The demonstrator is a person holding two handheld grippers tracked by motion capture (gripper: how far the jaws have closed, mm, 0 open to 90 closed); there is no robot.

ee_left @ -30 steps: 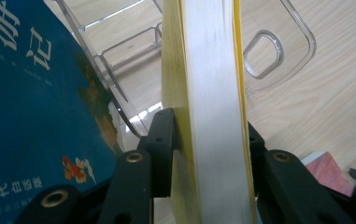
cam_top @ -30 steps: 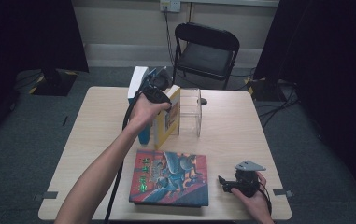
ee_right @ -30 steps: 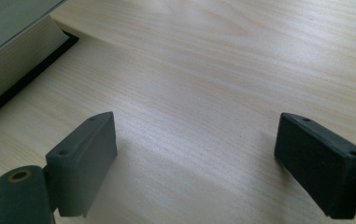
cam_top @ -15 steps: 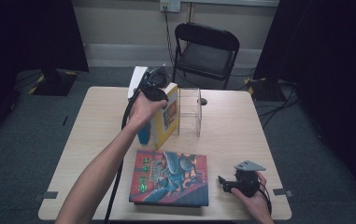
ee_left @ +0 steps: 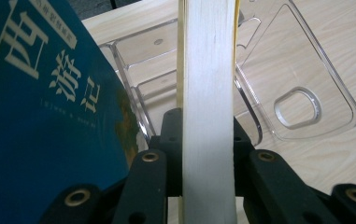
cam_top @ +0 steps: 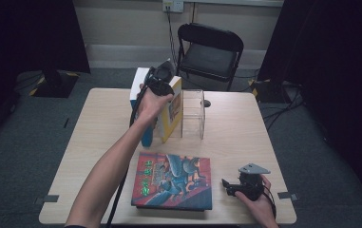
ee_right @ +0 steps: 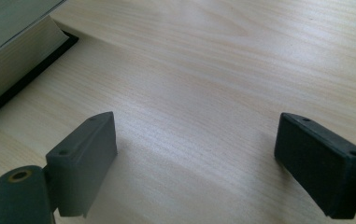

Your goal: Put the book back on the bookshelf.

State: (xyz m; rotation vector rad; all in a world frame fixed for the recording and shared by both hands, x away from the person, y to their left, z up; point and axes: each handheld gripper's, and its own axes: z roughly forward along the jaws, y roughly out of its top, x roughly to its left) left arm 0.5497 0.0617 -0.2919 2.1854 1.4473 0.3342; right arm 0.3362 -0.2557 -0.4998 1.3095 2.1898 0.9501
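Observation:
A yellow-covered book (cam_top: 173, 114) stands on edge in a clear acrylic stand (cam_top: 194, 113) at the far middle of the table. My left gripper (cam_top: 159, 84) comes down on its top and is shut on it. In the left gripper view the jaws press both sides of the yellow book's pale page block (ee_left: 208, 93). A blue book (ee_left: 40, 116) leans just left of it, and the blue book (cam_top: 146, 135) also stands by the person's wrist. My right gripper (cam_top: 229, 186) rests open on the table at the near right, and nothing lies between its fingers (ee_right: 84, 154).
A large colourful book (cam_top: 174, 180) lies flat near the table's (cam_top: 245, 142) front edge, its page edge (ee_right: 12, 60) just left of my right gripper. The stand's clear base (ee_left: 302, 98) spreads right of the held book. A black chair (cam_top: 209, 47) stands behind the table.
My left hand has shifted slightly up and toward the far side with the yellow book, which now stands a little straighter. The right gripper has stayed where it was.

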